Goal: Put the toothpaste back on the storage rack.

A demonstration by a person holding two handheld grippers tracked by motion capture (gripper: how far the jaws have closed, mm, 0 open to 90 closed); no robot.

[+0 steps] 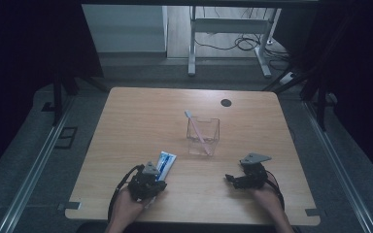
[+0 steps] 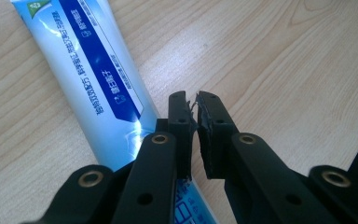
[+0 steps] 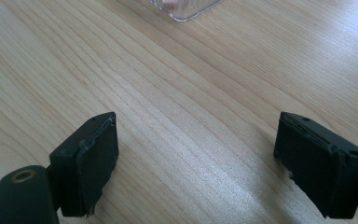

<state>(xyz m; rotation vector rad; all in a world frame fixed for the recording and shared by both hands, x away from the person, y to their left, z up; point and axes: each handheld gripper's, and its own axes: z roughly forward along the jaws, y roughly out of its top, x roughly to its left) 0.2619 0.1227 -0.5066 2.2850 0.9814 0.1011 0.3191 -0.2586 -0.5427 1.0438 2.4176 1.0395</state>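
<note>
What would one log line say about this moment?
left hand-held gripper: shut, over toothpaste tube | right hand-held gripper: open | toothbrush: in clear cup

table point(image 1: 141, 121): light wood | on it: toothpaste tube point(image 1: 165, 163), clear holder point(image 1: 203, 136) with toothbrush point(image 1: 195, 128) | black dot point(image 1: 226, 102) at far edge

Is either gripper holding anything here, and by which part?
Nothing is held. The left gripper is shut beside the toothpaste tube, its jaws meeting on nothing; the right gripper is open over bare table.

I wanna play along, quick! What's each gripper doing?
Left gripper: shut, empty, jaws beside the blue-and-white plastic toothpaste tube.
Right gripper: open, empty.
</note>
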